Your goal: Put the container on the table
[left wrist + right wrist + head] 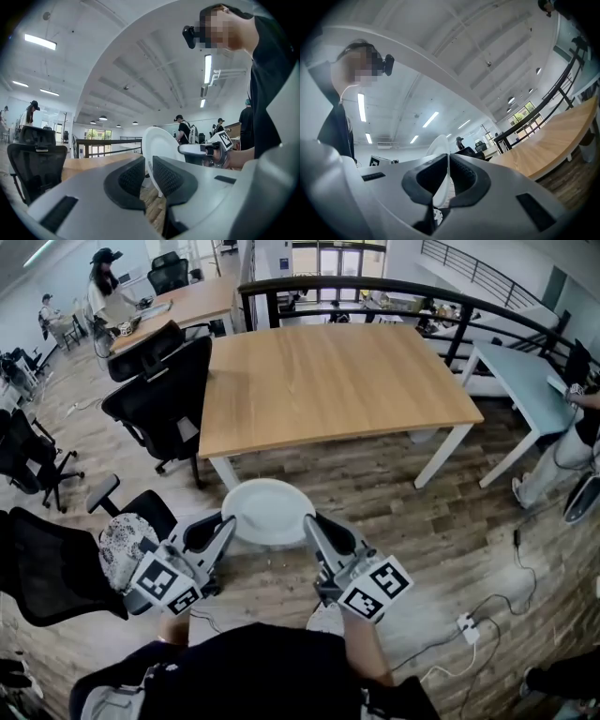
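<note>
Fingers (133, 176) of the left gripper (223, 529) and right gripper (316, 527) clamp opposite rims of the white container (267, 510), held above the floor (450, 521) just short of the table (328, 381). Both gripper views show it edge-on, its lower part hidden behind the fingers.

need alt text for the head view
A person's left claw and right claw each clamp an edge of a shallow white round container, held over wood flooring just short of a wooden table. Black office chairs stand to the left.
</note>
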